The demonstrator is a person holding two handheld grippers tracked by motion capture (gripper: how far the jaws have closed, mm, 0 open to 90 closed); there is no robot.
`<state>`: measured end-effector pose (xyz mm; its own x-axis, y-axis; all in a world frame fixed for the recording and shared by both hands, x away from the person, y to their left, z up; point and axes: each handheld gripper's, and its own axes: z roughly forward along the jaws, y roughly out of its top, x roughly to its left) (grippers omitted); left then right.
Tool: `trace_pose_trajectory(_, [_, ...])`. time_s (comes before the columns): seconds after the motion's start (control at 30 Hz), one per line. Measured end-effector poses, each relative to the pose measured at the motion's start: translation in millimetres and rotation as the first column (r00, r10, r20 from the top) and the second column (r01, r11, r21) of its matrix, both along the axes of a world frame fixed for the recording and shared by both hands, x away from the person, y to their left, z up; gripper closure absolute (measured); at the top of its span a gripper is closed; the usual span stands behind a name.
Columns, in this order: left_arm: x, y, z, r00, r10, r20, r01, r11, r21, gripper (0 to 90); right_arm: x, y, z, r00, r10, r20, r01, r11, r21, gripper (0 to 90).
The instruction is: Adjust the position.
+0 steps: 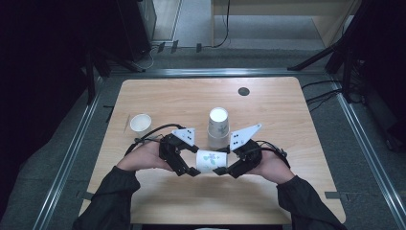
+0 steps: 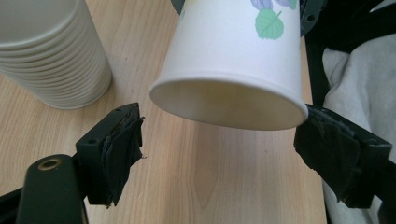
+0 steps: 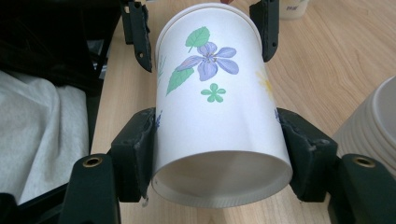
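A white paper cup (image 1: 209, 160) printed with a purple flower and green leaves lies on its side in the air just above the wooden table (image 1: 191, 100), between my two grippers. My right gripper (image 1: 221, 160) is shut on it, jaws pressed against both sides of the cup (image 3: 215, 107) near one end (image 3: 219, 154). My left gripper (image 1: 195, 160) is open, its jaws straddling the other end of the cup (image 2: 229, 56). In the left gripper view, a gap shows beside the left pad (image 2: 123, 149).
A stack of nested paper cups (image 1: 218, 127) stands upside down just behind the grippers, close to them (image 2: 51, 51) (image 3: 373, 130). A single cup (image 1: 140, 123) stands at the left. A dark round disc (image 1: 243, 91) is near the far edge. The table's front edge is near my hands.
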<state>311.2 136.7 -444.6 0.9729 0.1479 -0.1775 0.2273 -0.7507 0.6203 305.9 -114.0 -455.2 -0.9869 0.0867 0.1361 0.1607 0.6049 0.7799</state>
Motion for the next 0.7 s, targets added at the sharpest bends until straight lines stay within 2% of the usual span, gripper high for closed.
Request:
trace_pose_trajectory(0.3, [-0.2, 7.7, -7.6, 0.9986, 0.036, -0.038, -0.04, 0.9936, -0.106, 13.5, 0.1, -4.1, 3.6, 1.0, 0.001, 0.002, -0.001, 1.0, 0.029, 35.1])
trace_pose_trajectory(0.4, [-2.5, 5.2, -7.5, 0.9988, 0.038, -0.033, -0.041, 0.9912, -0.126, 13.1, 0.3, -4.3, 4.1, 1.0, 0.001, -0.002, -0.001, 0.999, 0.037, 35.1])
trace_pose_trajectory(0.57, [-3.6, 1.7, -10.1, 0.9982, 0.021, -0.056, -0.032, 0.9799, -0.197, 14.1, -0.1, -4.0, 4.6, 1.0, 0.004, -0.006, -0.004, 0.999, 0.042, 35.1])
trace_pose_trajectory(0.7, [-4.6, -1.7, -13.6, 0.9987, 0.015, -0.049, -0.025, 0.9806, -0.194, 14.9, -0.5, -3.3, 4.7, 0.9999, 0.006, -0.014, -0.005, 0.999, 0.053, 35.0])
